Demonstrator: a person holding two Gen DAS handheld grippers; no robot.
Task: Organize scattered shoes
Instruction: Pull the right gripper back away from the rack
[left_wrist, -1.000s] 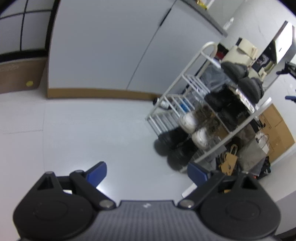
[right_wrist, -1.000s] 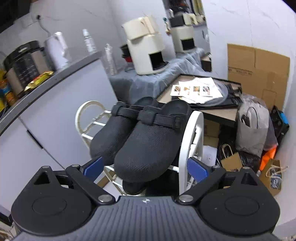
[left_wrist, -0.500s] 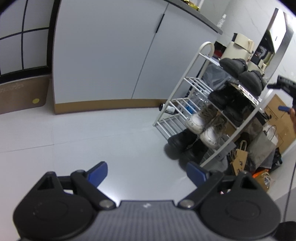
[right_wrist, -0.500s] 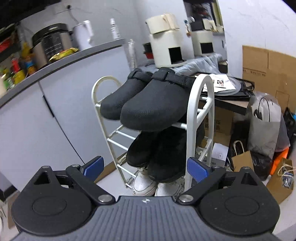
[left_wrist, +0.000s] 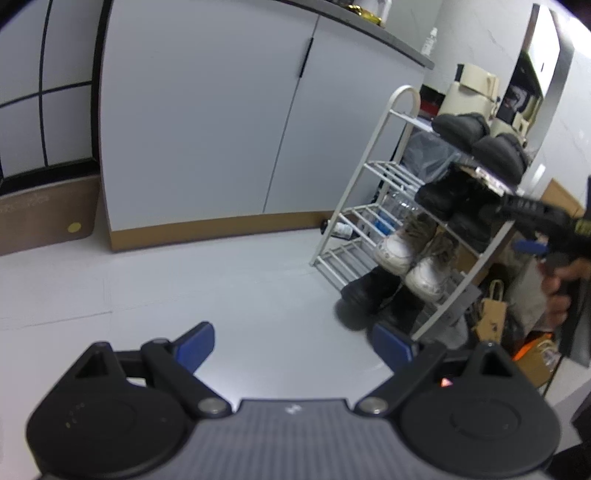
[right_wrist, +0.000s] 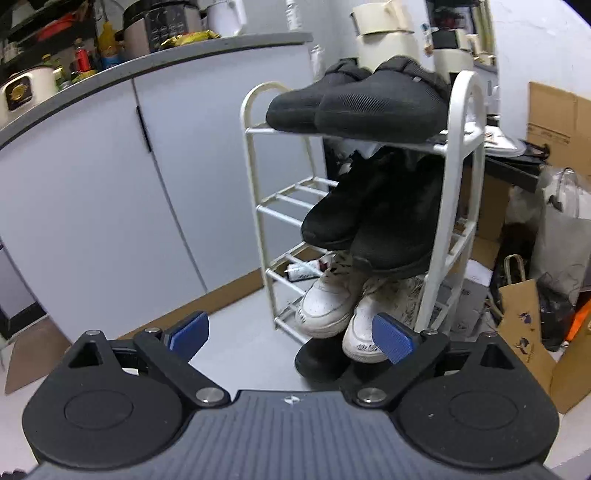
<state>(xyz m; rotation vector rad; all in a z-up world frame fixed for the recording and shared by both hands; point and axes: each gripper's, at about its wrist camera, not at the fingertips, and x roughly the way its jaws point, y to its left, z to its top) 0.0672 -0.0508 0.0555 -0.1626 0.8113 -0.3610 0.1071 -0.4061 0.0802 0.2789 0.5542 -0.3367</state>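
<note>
A white wire shoe rack (right_wrist: 460, 206) stands by the grey cabinet. Two black clogs (right_wrist: 373, 101) sit on its top shelf, a black pair (right_wrist: 369, 221) on the shelf below, white sneakers (right_wrist: 328, 299) lower down, and black shoes (right_wrist: 317, 360) on the floor under it. The rack also shows in the left wrist view (left_wrist: 373, 206). My right gripper (right_wrist: 291, 334) is open and empty, a short way in front of the rack. My left gripper (left_wrist: 295, 341) is open and empty over bare floor, left of the rack. The right gripper also shows at the left view's right edge (left_wrist: 535, 221).
Grey cabinet doors (left_wrist: 236, 122) line the wall behind. Paper bags (right_wrist: 528, 325), cardboard boxes (right_wrist: 557, 118) and a plastic bag crowd the floor right of the rack. A brown mat (left_wrist: 44, 218) leans at far left. A small bottle (right_wrist: 303, 271) lies behind the rack.
Both grippers have pulled back from the rack. The right view dropped from the top-shelf clogs to take in the whole rack. The right gripper has come into the left view.
</note>
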